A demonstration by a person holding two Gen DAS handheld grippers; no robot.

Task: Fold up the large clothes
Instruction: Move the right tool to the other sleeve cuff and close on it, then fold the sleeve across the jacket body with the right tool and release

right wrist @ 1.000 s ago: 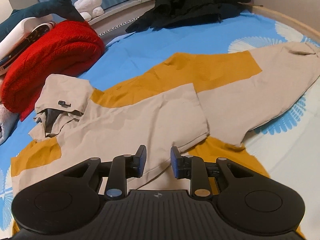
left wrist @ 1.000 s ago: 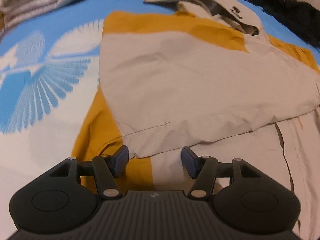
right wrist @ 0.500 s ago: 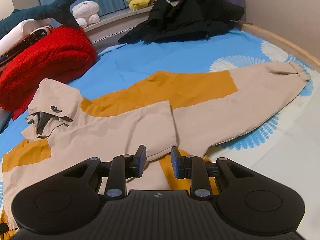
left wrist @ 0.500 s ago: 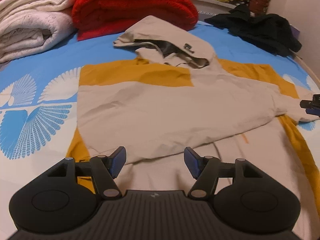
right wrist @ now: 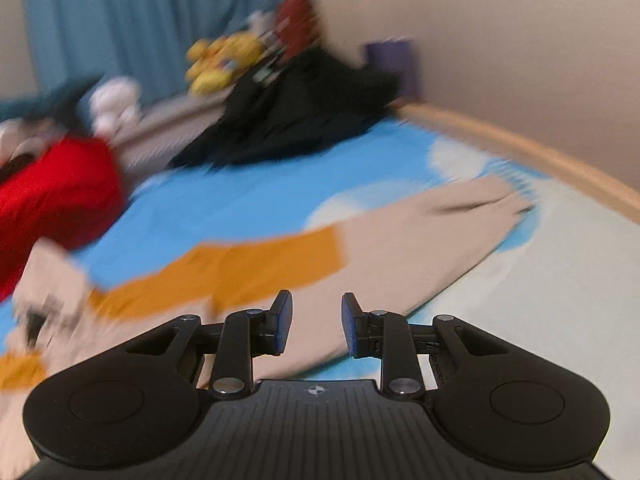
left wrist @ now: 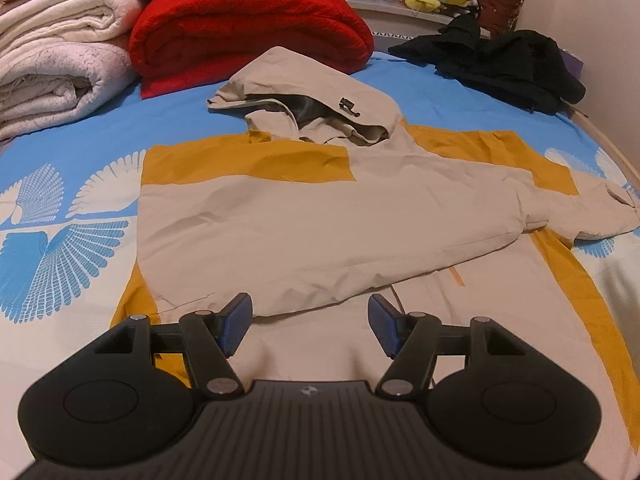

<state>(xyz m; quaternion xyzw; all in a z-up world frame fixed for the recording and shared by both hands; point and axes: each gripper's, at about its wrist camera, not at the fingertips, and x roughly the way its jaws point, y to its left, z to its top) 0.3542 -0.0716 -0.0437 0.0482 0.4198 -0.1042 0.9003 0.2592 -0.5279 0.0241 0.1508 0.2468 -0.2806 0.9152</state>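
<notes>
Both views have pulled back since a second ago: left camera now takes in the whole jacket point(left wrist: 320, 232), right view has swung off the folded sleeve toward the one still spread out, heavily blurred. Left gripper point(left wrist: 310, 326) released, jaws wide, nothing between them, hovering over the folded sleeve's lower edge. Right gripper point(right wrist: 316, 326) jaws part open, empty. Jacket lies flat on the bed sheet point(left wrist: 80, 152), hood point(left wrist: 316, 96) at the far end from the left gripper. Unfolded sleeve point(right wrist: 420, 236) runs ahead and to the right of the right gripper, long axis slanting away to its cuff point(right wrist: 516, 200). Right hand looks nearer, so probably its grab
</notes>
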